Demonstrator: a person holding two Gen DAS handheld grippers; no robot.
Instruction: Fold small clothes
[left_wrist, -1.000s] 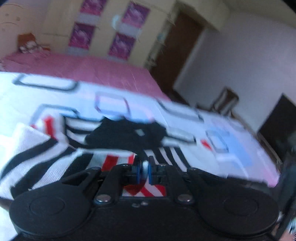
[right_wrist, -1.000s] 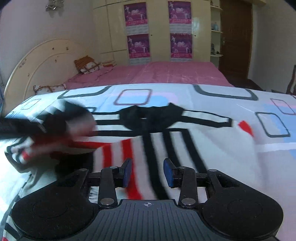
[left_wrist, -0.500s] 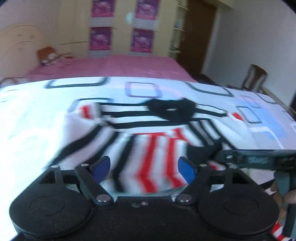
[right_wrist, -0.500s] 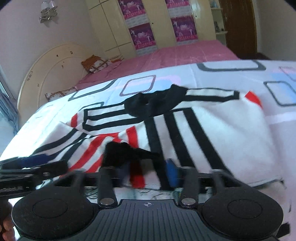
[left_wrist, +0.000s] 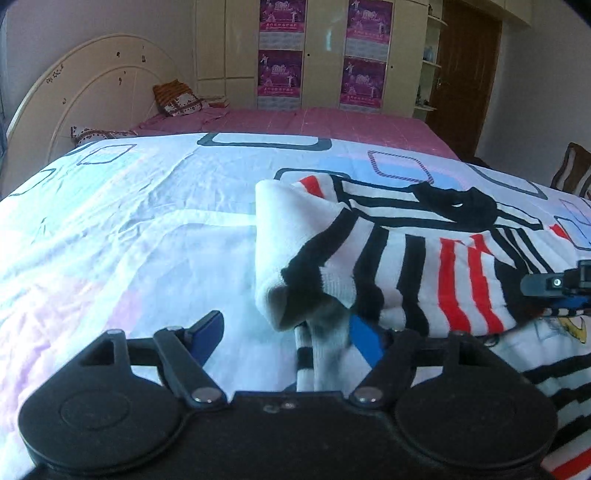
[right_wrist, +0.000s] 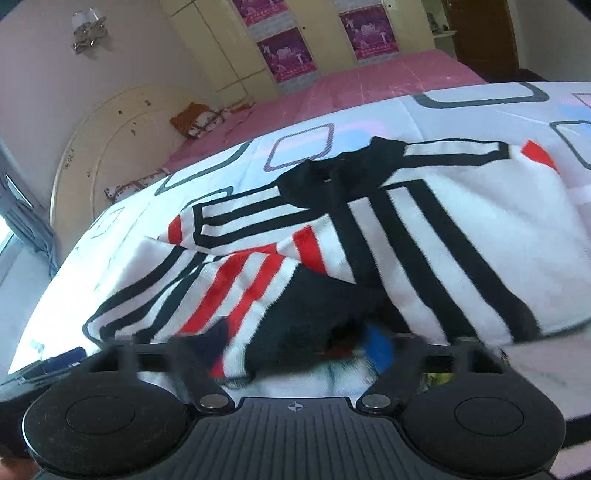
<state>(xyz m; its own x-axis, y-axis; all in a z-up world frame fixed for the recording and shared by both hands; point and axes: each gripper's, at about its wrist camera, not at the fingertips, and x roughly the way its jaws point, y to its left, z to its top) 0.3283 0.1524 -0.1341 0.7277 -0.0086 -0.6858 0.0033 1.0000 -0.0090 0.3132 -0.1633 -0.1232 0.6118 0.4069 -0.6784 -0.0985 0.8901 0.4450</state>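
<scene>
Lying rumpled, one striped sweater (left_wrist: 417, 254), two claws spread

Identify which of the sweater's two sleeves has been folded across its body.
The sleeve on the left hand-held gripper's side: it lies doubled over the striped sweater; the other sleeve stretches out flat on the bedsheet.

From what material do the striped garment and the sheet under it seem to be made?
The striped garment looks like a soft knit, probably cotton or a blend: matte, with a fuzzy surface and fine ribbing at its cuff. The printed sheet looks like thin woven cotton or polyester: smooth, with small sharp creases and a flat printed pattern. The exact fibre of either cannot be told.
</scene>
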